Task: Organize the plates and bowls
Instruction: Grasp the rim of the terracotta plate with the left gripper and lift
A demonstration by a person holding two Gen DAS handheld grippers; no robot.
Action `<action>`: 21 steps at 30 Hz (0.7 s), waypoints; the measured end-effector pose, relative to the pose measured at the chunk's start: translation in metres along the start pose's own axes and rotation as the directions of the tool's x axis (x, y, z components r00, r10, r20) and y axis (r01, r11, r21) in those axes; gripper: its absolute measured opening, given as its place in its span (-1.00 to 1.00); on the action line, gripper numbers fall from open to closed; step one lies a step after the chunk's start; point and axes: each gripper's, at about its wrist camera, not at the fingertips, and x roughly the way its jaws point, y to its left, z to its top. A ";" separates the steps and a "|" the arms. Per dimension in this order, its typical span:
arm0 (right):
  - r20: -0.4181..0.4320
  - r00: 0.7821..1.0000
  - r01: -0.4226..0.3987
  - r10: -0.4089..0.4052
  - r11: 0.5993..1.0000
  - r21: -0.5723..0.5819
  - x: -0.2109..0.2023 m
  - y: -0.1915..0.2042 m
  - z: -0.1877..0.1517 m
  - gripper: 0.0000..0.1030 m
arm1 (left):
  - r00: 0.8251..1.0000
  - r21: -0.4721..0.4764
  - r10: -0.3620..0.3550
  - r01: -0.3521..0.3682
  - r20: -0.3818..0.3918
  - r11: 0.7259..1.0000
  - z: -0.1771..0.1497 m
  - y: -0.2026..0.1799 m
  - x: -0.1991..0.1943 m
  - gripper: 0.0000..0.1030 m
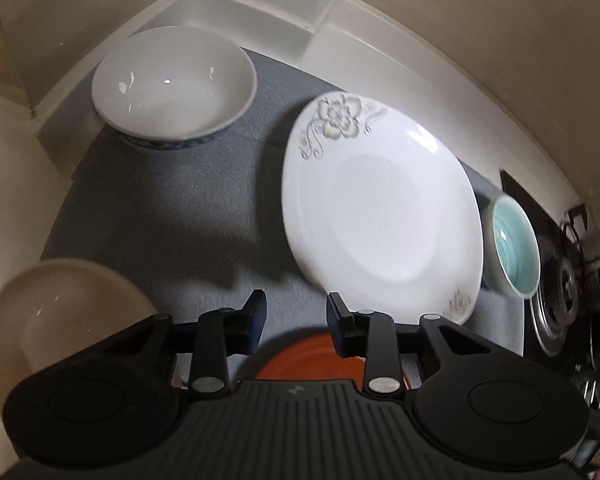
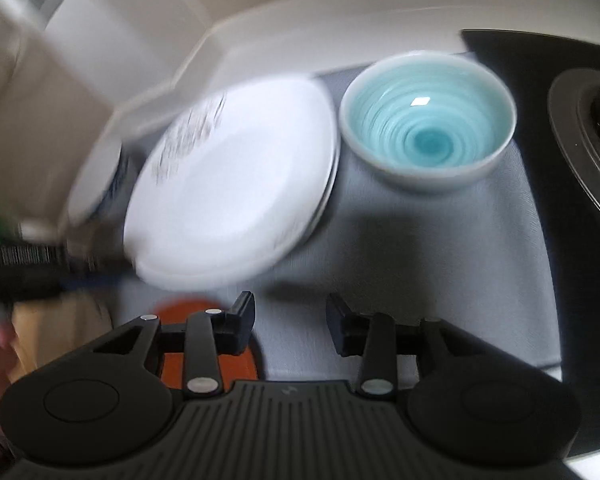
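My 2 grippers, left gripper [image 1: 296, 312] and right gripper [image 2: 290, 314], hang parted and empty over the orange plate [image 1: 308, 356]; next grab, I judge: floral plate [image 1: 380, 216] at 1 o'clock.

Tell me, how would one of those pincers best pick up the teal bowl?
By its rim. The teal bowl stands upright and open on the grey mat, so one finger could go inside the wall and one outside, coming down from above. The near side looks best: the mat there is bare, while the white plate crowds its left edge. The right gripper is open and empty in front of it.
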 end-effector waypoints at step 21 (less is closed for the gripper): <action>-0.009 0.997 0.078 -0.079 0.994 -0.074 -0.026 -0.024 -0.036 -0.48 | 0.983 0.143 -0.036 0.062 -0.181 0.988 -0.058 -0.021 0.030 -0.34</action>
